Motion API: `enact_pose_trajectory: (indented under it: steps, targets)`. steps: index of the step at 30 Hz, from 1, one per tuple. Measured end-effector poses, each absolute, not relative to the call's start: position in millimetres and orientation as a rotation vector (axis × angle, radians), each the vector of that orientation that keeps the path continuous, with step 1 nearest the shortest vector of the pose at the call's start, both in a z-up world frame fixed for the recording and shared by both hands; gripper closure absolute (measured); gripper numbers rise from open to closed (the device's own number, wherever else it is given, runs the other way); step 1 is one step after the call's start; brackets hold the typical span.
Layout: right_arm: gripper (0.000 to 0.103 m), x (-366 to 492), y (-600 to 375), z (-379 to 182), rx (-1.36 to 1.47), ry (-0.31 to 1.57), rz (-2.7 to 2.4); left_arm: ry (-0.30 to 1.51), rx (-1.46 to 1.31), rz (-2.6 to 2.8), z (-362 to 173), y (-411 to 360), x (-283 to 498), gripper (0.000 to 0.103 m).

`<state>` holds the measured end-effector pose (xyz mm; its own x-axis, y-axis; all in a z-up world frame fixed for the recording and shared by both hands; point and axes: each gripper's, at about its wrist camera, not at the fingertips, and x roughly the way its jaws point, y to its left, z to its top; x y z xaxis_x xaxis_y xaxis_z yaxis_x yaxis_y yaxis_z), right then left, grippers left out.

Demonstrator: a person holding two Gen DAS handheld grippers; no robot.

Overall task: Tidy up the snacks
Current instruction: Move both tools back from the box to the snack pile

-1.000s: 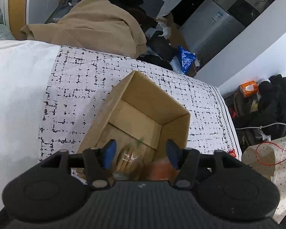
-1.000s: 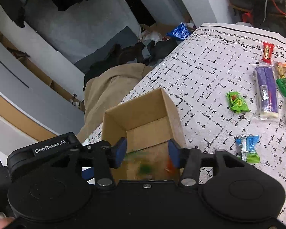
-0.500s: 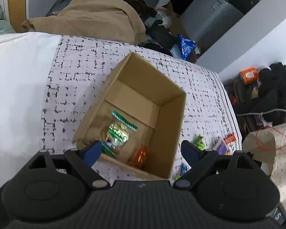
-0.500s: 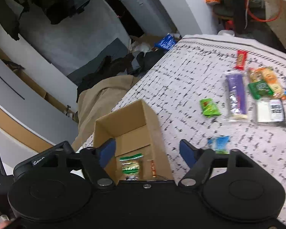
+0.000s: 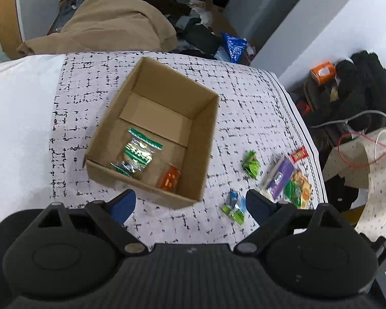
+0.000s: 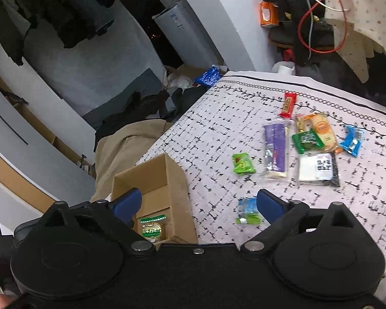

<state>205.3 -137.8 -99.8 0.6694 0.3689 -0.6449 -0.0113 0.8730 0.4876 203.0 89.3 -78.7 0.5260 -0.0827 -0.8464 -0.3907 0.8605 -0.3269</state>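
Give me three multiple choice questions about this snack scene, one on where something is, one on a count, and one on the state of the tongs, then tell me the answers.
1. Where is the small orange packet?
A. inside the cardboard box
B. on the patterned cloth
C. held in tongs

2. How many snacks lie inside the box?
A. none
B. two
C. five

3. What state are the left tongs and right tongs in?
A. both open, empty
B. both shut
C. left one holding a snack

Answers: 1 A, it lies on the box floor beside the green-striped bag. 2 B, only those two show inside. 3 A, the blue tips stand wide apart with nothing between.
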Motion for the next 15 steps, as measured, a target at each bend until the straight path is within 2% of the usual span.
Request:
enact_pose_trajectory:
  steps: [6, 15]
  targets:
    - [0.003, 201, -165, -99, 0.484, 0.809, 0.203, 0.990, -0.439, 0.165, -70, 58, 199, 0.001]
    - [0.000, 195, -224, -108, 0.527, 0.798, 0.139, 0.978, -0.383, 0.106, -68, 13, 200, 0.000]
